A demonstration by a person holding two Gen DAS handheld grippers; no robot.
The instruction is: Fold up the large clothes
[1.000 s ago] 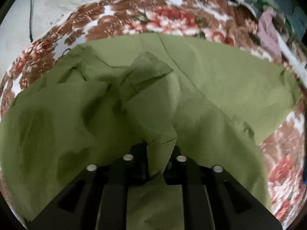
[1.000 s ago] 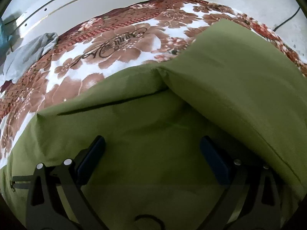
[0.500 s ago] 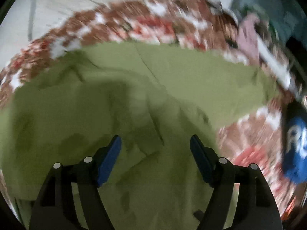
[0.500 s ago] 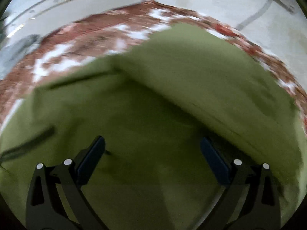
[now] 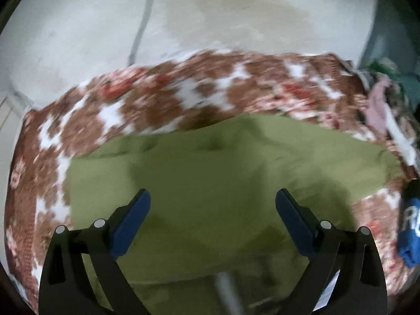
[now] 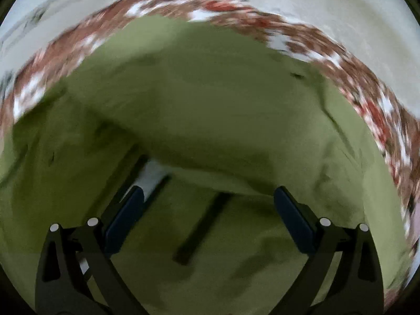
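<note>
An olive-green garment (image 5: pixel 210 173) lies spread on a bed with a brown, red and white floral cover (image 5: pixel 162 99). My left gripper (image 5: pixel 213 211) is open and empty above the cloth. In the right wrist view the same garment (image 6: pixel 210 99) fills the frame, with a folded-over layer across its middle. My right gripper (image 6: pixel 209 207) is open and empty, low over the cloth. A dark strip (image 6: pixel 202 231) lies on the cloth between its fingers. Both views are motion-blurred.
A blue garment with white print (image 5: pixel 410 225) lies at the bed's right edge. A pinkish cloth (image 5: pixel 378 105) and other clothes sit at the far right. Pale floor (image 5: pixel 210 13) with a cable lies beyond the bed.
My left gripper has let go of the green cloth, opened, and pulled back up and away. My right gripper stayed open and swung over the cloth. The cloth now lies flatter.
</note>
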